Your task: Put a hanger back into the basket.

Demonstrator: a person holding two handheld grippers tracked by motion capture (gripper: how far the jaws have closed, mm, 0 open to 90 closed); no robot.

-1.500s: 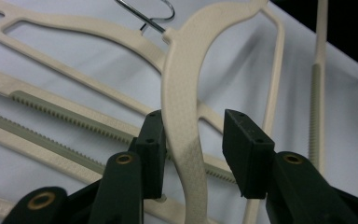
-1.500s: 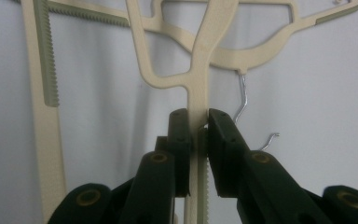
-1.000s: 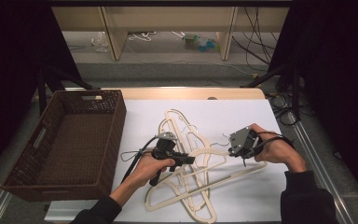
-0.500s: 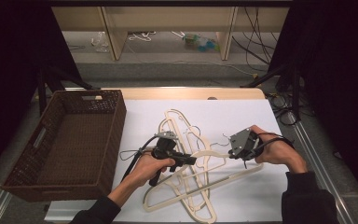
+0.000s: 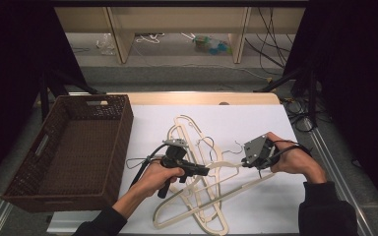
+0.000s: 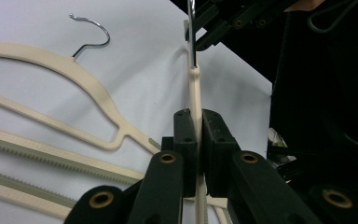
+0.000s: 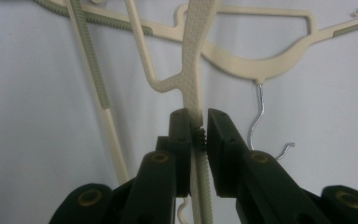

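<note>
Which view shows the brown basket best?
The high view: the whole basket sits left of the hangers, with its rim and handles plain. The two gripper views look at tongs and hangers instead, so they tell nothing about it.

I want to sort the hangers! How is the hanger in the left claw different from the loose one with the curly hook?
The held hanger stands on edge, pinched in the left claw; the loose hanger lies flat on the white table, untouched. The loose one's hook shows fully; the held one's shows partly. Both are cream plastic.
</note>
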